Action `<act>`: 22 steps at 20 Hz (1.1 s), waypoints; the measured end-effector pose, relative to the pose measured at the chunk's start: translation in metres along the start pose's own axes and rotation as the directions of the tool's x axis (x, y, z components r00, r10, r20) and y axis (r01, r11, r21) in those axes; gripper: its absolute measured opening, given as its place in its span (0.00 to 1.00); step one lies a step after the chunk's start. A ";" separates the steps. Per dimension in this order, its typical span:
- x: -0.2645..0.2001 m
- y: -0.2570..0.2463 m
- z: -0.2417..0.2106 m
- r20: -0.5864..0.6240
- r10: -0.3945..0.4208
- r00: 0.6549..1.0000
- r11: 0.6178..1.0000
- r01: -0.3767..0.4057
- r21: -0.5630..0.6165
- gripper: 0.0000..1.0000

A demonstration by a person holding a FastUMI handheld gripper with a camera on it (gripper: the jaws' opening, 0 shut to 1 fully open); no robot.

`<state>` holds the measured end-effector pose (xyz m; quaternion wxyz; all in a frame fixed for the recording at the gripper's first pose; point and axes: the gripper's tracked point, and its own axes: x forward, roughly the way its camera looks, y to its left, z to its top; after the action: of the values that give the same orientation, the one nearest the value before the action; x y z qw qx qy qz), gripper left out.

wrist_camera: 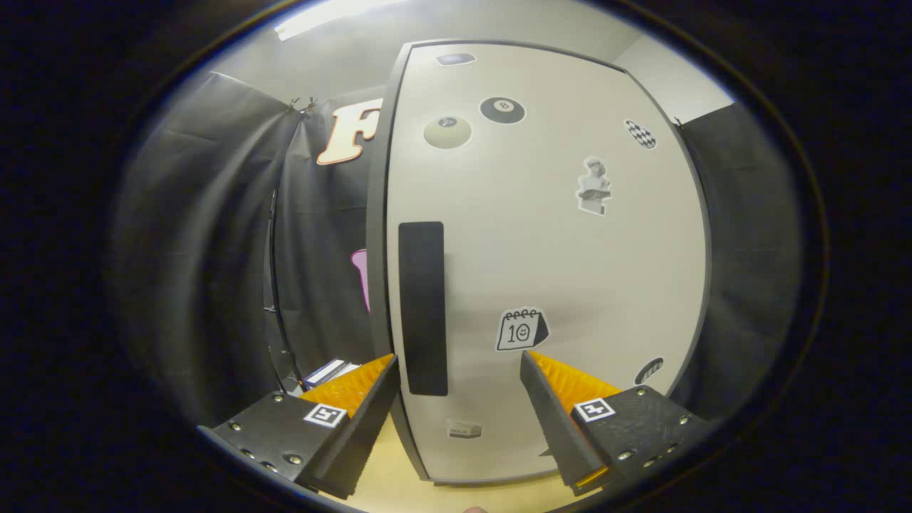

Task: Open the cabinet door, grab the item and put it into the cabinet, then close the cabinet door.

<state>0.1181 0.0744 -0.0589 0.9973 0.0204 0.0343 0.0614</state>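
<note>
White cabinet door (548,271) looks shut, stickers all over | dark handle (422,308) just past the fingers | gripper (456,374) spread wide, holding nothing

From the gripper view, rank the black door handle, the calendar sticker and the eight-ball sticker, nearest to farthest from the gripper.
Gripper open, facing the closed cabinet door.
1. Door handle: its lower end lies between the fingers.
2. Calendar sticker: just ahead of the right finger; close to the handle's rank.
3. Eight-ball sticker: high on the door, farthest.
</note>
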 end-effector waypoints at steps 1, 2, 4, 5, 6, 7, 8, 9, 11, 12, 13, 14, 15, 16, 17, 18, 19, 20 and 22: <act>-0.012 0.000 0.002 0.001 0.001 1.000 1.000 -0.001 -0.007 1.00; -0.026 0.000 0.004 0.002 0.001 1.000 1.000 -0.001 -0.013 1.00; -0.056 -0.002 0.009 0.001 0.000 1.000 1.000 0.000 -0.023 1.00; -0.074 -0.003 0.011 0.000 0.000 1.000 1.000 0.000 -0.028 1.00; -0.090 -0.006 0.015 0.001 -0.005 1.000 0.999 0.005 -0.035 1.00; -0.108 -0.010 0.017 0.002 -0.014 1.000 0.999 0.014 -0.043 1.00; -0.125 -0.015 0.020 0.003 -0.024 1.000 0.999 0.024 -0.047 1.00; -0.143 -0.019 0.022 0.004 -0.033 0.999 0.998 0.033 -0.049 1.00; -0.175 -0.031 0.024 0.006 -0.062 0.998 0.997 0.062 -0.042 1.00; -0.189 -0.038 0.026 0.008 -0.076 0.997 0.996 0.077 -0.037 1.00; -0.205 -0.044 0.028 0.013 -0.090 0.996 0.995 0.090 -0.031 1.00; -0.219 -0.050 0.031 0.023 -0.104 0.994 0.994 0.105 -0.027 1.00; -0.233 -0.056 0.034 0.033 -0.119 0.992 0.992 0.120 -0.024 1.00; -0.246 -0.061 0.036 0.038 -0.131 0.991 0.991 0.132 -0.023 1.00; -0.256 -0.065 0.037 0.040 -0.140 0.989 0.990 0.141 -0.021 1.00; -0.265 -0.068 0.038 0.041 -0.145 0.989 0.989 0.146 -0.019 1.00; -0.272 -0.070 0.037 0.039 -0.149 0.988 0.989 0.150 -0.014 1.00; -0.276 -0.072 0.038 0.039 -0.154 0.987 0.988 0.155 -0.013 1.00; -0.282 -0.074 0.037 0.038 -0.161 0.986 0.987 0.162 -0.022 1.00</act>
<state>-0.1495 -0.0348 -0.0072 0.9996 0.0061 0.0169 -0.0195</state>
